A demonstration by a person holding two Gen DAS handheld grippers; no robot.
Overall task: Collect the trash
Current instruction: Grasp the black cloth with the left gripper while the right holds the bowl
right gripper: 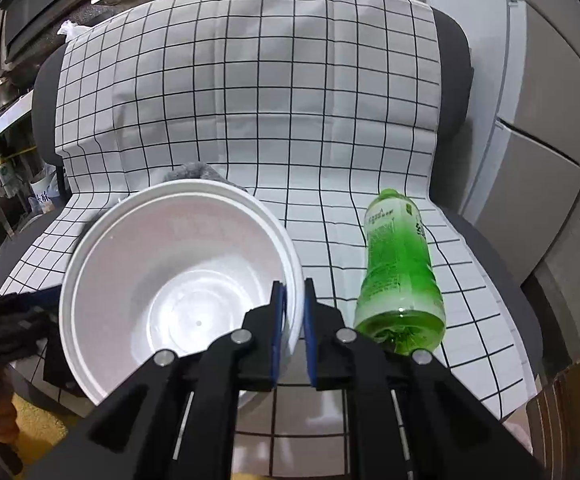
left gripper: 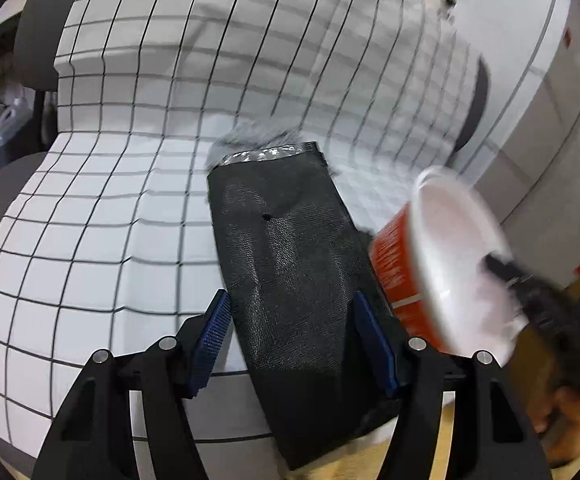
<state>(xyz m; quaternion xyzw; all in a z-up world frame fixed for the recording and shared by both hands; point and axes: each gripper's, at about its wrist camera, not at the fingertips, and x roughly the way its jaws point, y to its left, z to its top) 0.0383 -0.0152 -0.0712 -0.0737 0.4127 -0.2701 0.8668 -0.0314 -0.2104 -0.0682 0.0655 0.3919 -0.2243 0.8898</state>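
the white foam bowl (right gripper: 178,280), round and smooth inside with an orange printed band on its outer wall whose writing is too blurred to read, hangs tilted just above the near left part of a chair seat draped in a white cloth with a black grid (right gripper: 250,100). the right hand-held gripper (right gripper: 293,320) pinches the bowl's near rim between its blue ribbed pads, one pad inside and one outside. the left hand-held gripper (left gripper: 302,344) clamps a flat black bag (left gripper: 290,280) of fine mesh-like texture, its far end edged with crinkled silver foil, over the cloth. a green plastic bottle (right gripper: 400,264) lies on its side to the right of the bowl, its white label printed in small unreadable script.
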